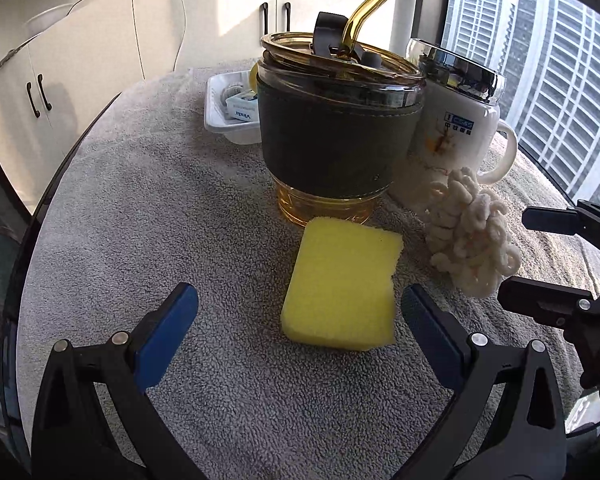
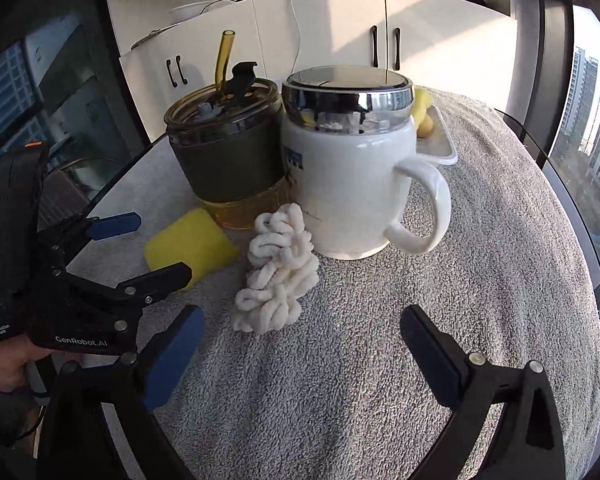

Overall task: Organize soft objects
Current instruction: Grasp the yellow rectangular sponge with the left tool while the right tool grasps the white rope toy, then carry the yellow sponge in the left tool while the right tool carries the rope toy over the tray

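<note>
Left hand-held gripper (image 1: 300, 316) faces blocky yellow sponge (image 1: 342, 284).

one yellow sponge (image 1: 342, 288), one chenille cloth (image 1: 470, 236), two cups (image 1: 332, 140), one tray (image 1: 230, 120)

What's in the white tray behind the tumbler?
The white tray holds a blue-and-white Vinda tissue pack and something yellow. The tumbler and mug cover the rest.

A small blue-and-white packet (image 1: 242, 110) in the white tray (image 1: 216, 120) near the table's far edge reads "Vinda". The left gripper (image 2: 136, 246) body bears "GenRobot.AI" and a small "Data Acquisition System" label. The white mug's (image 1: 456, 136) blue logo is illegible.
</note>
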A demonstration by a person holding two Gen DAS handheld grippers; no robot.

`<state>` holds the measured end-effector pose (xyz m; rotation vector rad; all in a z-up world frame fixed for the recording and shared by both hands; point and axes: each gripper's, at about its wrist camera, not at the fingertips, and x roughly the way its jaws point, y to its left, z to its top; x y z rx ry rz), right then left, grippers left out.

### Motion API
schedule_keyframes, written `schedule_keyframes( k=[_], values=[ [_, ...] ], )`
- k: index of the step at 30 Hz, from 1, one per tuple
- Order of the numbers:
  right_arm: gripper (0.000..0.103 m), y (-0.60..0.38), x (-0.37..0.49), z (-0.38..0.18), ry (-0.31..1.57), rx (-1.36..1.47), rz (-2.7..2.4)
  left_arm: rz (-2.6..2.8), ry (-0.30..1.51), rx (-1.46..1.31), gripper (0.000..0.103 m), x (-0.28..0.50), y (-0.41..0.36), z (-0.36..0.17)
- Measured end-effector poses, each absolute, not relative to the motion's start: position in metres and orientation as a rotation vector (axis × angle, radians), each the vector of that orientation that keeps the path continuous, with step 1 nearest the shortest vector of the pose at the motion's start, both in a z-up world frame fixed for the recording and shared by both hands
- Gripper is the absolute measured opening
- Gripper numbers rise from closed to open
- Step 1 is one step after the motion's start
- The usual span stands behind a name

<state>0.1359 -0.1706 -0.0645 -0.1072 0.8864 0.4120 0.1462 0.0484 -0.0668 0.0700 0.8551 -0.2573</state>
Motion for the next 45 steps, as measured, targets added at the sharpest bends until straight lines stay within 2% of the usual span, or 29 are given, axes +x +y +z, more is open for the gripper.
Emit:
schedule_keyframes(
  k=[2, 4, 6, 8, 10, 11, 12, 14, 20, 34, 45],
  values=[
    [0.091, -0.167, 0.139, -0.069, 0.894, -0.115, 0.402, -0.252, 0.867, 0.073, 0.103, 0.149, 0.049, -0.068],
    [0.082, -0.165, 0.143, -0.075, 0.908, -0.112, 0.396, -0.242, 0.888, 0.073, 0.103, 0.153, 0.050, -0.072],
    [0.068, -0.162, 0.147, -0.080, 0.924, -0.119, 0.398, -0.246, 0.912, 0.067, 0.103, 0.155, 0.050, -0.075],
    [0.064, -0.156, 0.150, -0.086, 0.945, -0.125, 0.408, -0.244, 0.923, 0.073, 0.102, 0.156, 0.049, -0.077],
    [0.062, -0.151, 0.149, -0.087, 0.931, -0.144, 0.408, -0.248, 0.918, 0.079, 0.093, 0.156, 0.048, -0.077],
    [0.053, -0.151, 0.149, -0.087, 0.926, -0.143, 0.414, -0.256, 0.910, 0.081, 0.084, 0.154, 0.047, -0.076],
    [0.039, -0.151, 0.148, -0.086, 0.922, -0.135, 0.422, -0.270, 0.902, 0.084, 0.070, 0.152, 0.045, -0.074],
    [0.022, -0.151, 0.145, -0.085, 0.914, -0.131, 0.429, -0.293, 0.889, 0.104, 0.055, 0.148, 0.038, -0.072],
    [0.019, -0.153, 0.129, -0.074, 0.893, -0.144, 0.465, -0.306, 0.866, 0.068, 0.046, 0.147, 0.044, -0.068],
    [0.019, -0.190, 0.107, -0.028, 0.816, -0.170, 0.414, -0.303, 0.789, 0.008, 0.046, 0.120, 0.081, -0.021],
    [0.019, -0.249, 0.153, 0.024, 0.758, -0.215, 0.288, -0.240, 0.708, 0.008, 0.046, 0.152, 0.134, 0.031]
  ],
)
